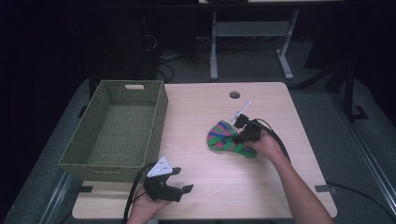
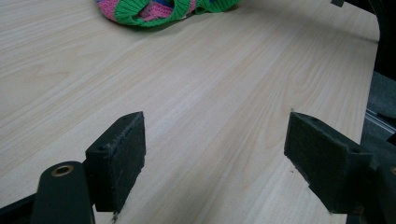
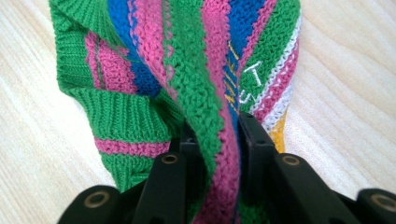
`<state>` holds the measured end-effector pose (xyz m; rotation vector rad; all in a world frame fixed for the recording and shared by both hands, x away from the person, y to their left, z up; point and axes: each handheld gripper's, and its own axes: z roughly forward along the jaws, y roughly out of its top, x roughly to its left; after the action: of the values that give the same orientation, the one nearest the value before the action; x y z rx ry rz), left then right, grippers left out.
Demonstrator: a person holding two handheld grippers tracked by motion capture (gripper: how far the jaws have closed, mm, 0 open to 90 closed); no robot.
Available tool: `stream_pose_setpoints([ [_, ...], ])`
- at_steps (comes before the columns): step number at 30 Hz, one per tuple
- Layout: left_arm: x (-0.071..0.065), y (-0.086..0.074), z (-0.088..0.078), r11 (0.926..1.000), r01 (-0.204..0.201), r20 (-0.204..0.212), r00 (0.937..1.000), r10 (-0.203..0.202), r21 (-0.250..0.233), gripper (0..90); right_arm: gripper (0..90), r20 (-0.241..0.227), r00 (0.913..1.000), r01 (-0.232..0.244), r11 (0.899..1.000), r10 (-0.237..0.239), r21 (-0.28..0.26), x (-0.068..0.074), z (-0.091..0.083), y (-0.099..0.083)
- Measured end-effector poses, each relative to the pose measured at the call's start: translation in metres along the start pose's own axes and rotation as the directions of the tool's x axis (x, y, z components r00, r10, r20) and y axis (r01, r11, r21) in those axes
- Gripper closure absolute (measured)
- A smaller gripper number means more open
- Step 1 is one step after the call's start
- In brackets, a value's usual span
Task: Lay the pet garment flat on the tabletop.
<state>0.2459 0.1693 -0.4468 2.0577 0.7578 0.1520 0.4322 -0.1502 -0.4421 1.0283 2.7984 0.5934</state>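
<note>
Two hand-held grippers at a light wood table (image 1: 285, 186), forearms coming in from the near edge. Nearest: the left gripper (image 1: 183, 179) sits low at the near-left of the table, just in front of the basket's near corner, grey three-cornered plate on top, cable trailing back to the hand; its jaws stand wide apart with nothing between them, and in the left gripper view the two black pads (image 2: 119, 158) frame bare tabletop, the knit piece far ahead at the top edge. Further in, right of centre, the right gripper (image 1: 240, 128) is held by the person's right hand (image 1: 266, 144) and is clamped on the striped knit cloth (image 1: 224, 139); the right gripper view shows the jaws drawn narrow with a bunched fold of green and pink knit (image 3: 205, 88) pinched between the pads, blue, white and yellow stripes spreading out beyond, some stitched lettering on it, too small to read fully. The cloth lies on the table in a rumpled heap, touching the surface, well apart from the basket. A thin white stick-like part pokes up from the right gripper toward the far side. Left side: green woven basket (image 1: 156, 119), rectangular, with a handle slot in the far wall. Farthest: round hole (image 1: 235, 94) in the tabletop near the far edge, then dark floor and grey table legs (image 1: 214, 46) behind.
</note>
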Motion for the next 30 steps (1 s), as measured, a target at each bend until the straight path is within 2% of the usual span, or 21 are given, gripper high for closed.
stream_pose_setpoints([
  [2,0.001,0.000,-0.001,1.0000,-0.004,-0.002,1.0000,0.004,0.002,20.5,75.5,0.006,1.0000,0.007,1.000,-0.007,-0.006,0.001,0.000,0.000],
  [6,0.001,0.000,-0.001,1.0000,0.005,-0.002,1.0000,-0.005,-0.003,20.5,76.5,-0.008,0.9999,-0.007,1.000,0.007,-0.022,0.000,-0.001,-0.002],
  [7,0.001,0.000,-0.001,0.9999,0.010,0.002,1.0000,-0.010,-0.006,20.5,76.9,-0.025,0.9995,-0.019,0.999,0.018,-0.032,-0.002,-0.001,-0.004],
  [13,0.000,0.000,0.000,1.0000,0.005,-0.001,1.0000,-0.005,-0.004,20.5,77.4,-0.037,0.9989,-0.031,0.998,0.029,-0.060,-0.004,-0.005,-0.006],
  [30,0.001,0.001,-0.002,0.9998,0.013,0.001,0.9999,-0.013,-0.016,20.5,77.9,-0.087,0.9938,-0.080,0.988,0.069,-0.134,-0.012,-0.030,-0.014],
])
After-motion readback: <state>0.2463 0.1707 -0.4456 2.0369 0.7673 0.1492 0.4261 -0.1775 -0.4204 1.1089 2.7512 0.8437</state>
